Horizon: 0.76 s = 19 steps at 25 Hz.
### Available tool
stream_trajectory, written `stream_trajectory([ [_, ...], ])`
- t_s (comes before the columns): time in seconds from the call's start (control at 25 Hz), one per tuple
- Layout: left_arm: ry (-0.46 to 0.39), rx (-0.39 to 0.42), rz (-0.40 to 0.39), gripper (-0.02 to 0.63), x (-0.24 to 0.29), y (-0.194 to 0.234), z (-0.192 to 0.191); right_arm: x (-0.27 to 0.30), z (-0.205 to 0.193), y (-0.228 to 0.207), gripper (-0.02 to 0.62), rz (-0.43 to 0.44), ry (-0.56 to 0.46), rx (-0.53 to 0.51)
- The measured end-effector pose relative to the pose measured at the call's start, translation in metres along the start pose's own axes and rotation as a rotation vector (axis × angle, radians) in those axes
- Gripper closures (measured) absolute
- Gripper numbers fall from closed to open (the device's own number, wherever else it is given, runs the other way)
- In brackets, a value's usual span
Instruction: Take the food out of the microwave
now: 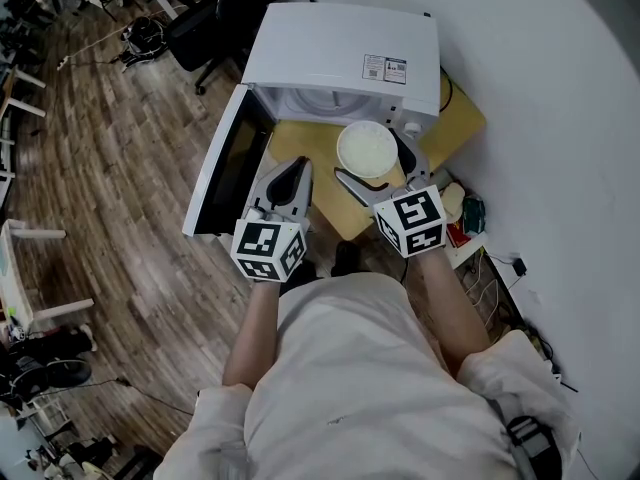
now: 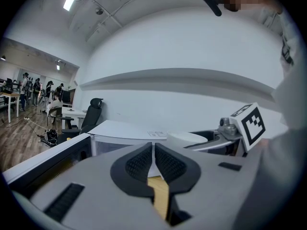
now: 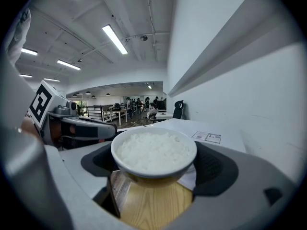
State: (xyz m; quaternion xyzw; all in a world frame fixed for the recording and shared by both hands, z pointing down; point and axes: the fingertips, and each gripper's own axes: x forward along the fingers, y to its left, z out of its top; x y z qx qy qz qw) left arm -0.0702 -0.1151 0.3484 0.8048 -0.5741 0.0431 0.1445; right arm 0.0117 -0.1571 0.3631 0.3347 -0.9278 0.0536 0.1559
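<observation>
Bowl of rice [image 1: 367, 149] out in front of the microwave [image 1: 340, 58], grasped in the right hand-held gripper [image 1: 375, 168].

Judged step: carrying the bowl clear and setting it down. Keep it level, rice heaped near the rim. Hold even pressure, no roll of the wrist. Lower straight onto bare wood of the tabletop [image 1: 345, 218] and release only once the base sits flat. Right jaws spread wide, pads against opposite sides of the bowl wall just under the rim. Bowl at centre of the head view, just below the open cavity, over the wood; lifted or resting, cannot tell. Left hand-held gripper [image 1: 295, 168] clenched on nothing, at lower left of the bowl, beside the open door [image 1: 225, 163], apart from the bowl. Keep it out of the path.
</observation>
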Motion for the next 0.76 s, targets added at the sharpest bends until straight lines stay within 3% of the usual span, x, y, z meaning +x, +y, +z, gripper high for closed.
stream_trajectory([
  [0.76, 0.004, 0.004, 0.0, 0.588, -0.0014, -0.0013, -0.0007, -0.0026, 0.0007, -0.0043, 0.1, -0.025, -0.009, 0.011],
])
